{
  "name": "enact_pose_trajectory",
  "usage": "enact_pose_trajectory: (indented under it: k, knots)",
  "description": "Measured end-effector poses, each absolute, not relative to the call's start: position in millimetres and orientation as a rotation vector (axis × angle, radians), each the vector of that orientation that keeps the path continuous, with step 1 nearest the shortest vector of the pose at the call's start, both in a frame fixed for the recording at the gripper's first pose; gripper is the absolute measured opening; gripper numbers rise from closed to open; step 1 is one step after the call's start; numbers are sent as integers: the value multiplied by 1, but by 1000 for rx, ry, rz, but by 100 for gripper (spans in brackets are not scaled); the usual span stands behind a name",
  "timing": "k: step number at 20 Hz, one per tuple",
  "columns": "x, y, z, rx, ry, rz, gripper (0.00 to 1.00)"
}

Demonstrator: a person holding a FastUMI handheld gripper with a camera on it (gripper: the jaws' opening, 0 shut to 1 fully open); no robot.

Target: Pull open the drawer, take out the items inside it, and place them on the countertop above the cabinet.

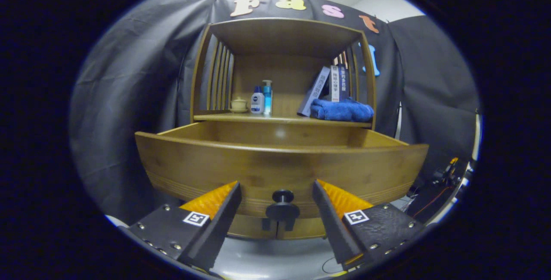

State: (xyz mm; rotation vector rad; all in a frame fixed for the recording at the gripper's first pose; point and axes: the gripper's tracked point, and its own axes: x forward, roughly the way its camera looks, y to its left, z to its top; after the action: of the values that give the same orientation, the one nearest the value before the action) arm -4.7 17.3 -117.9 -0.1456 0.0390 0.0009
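Note:
The wooden drawer (280, 164) stands pulled out toward me, its curved front panel close ahead. Its black round knob (282, 204) sits between my two fingers without touching either. My gripper (277, 185) is open, fingers spread to both sides of the knob. The drawer's inside is hidden below its front edge; only the far inner wall shows. Above it runs the countertop (284, 119) of the cabinet.
On the countertop stand a small cream lidded cup (239, 104), a white-and-blue bottle (257, 101) and a blue pump bottle (267, 96) at the left, with books (327, 86) leaning over a folded blue towel (342, 110) at the right. Cables lie on the floor at the right (443, 176).

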Motion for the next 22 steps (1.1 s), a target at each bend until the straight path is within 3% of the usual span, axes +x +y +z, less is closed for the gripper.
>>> enact_pose_trajectory:
  k: [5,13,22]
  knots:
    - [-13,26,-63,-141,12,-11,98]
    - [59,28,-19,-123,114,-9,98]
    - [131,26,-97,-101,638,-4,99]
